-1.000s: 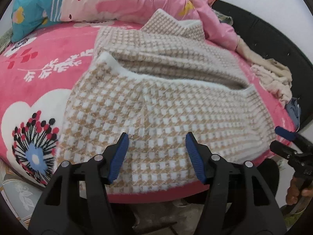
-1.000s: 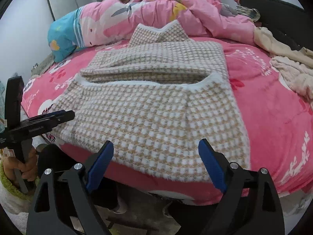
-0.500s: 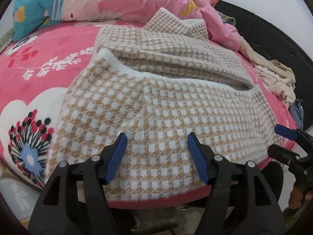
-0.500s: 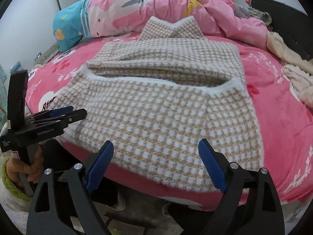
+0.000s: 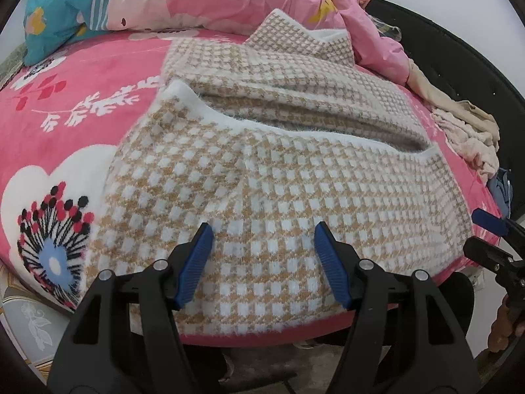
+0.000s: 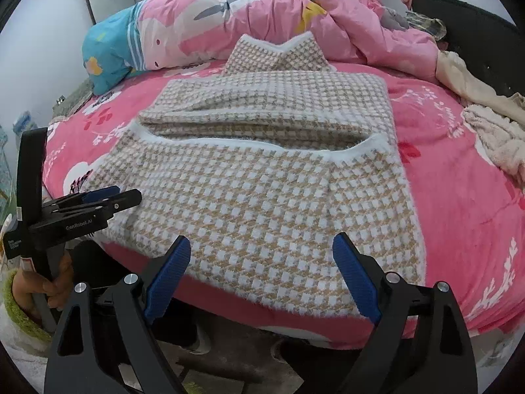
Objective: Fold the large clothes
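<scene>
A tan-and-white houndstooth knit garment [image 5: 295,177] [image 6: 262,177] lies on the pink bed, its near half folded up over the far half, its collar at the back. My left gripper [image 5: 262,239] hovers open over the garment's near edge, nothing between its blue pads. My right gripper [image 6: 262,256] stands open wider above the same near hem, empty too. Each gripper shows in the other's view: the right gripper [image 5: 489,229] at the bed's right corner, the left gripper [image 6: 98,197] at the garment's left corner, held by a hand.
A pink flowered bedsheet [image 6: 459,197] covers the bed. A pink and blue quilt [image 6: 262,16] is bunched at the back. Beige clothes [image 6: 492,131] are piled at the right by a black headboard [image 6: 475,32]. The floor [image 6: 229,361] shows below the bed edge.
Both views have drawn slightly nearer to the garment. The left gripper's jaws stand a little wider than a second ago. The garment has not moved.
</scene>
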### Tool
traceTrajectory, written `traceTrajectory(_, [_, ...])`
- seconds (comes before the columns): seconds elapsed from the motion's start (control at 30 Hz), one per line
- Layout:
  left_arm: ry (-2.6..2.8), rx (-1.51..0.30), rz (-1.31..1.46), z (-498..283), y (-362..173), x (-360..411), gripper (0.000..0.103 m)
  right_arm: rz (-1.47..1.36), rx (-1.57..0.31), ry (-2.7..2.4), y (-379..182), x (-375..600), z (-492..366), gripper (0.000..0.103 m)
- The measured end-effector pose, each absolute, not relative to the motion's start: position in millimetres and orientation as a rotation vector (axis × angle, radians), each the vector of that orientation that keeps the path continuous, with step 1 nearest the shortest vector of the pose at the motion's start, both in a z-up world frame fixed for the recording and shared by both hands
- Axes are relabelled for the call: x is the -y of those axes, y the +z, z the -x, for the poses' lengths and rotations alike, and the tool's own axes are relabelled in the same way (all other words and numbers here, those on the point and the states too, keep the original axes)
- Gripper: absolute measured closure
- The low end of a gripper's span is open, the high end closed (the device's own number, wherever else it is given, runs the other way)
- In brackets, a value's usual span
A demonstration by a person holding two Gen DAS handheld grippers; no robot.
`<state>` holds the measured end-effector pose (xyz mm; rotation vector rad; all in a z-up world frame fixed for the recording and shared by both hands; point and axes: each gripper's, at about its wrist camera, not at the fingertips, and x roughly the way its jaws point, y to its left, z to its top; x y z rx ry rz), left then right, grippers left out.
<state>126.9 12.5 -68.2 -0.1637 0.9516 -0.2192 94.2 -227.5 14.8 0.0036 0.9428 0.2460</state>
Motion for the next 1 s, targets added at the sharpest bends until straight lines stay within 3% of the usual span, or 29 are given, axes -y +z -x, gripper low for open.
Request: traceTrajectory(1.0, [-0.279,-0.914,0.158,-122,-35,1,0.041,-0.105,-0.934,0.264,15,242,-104,0.017])
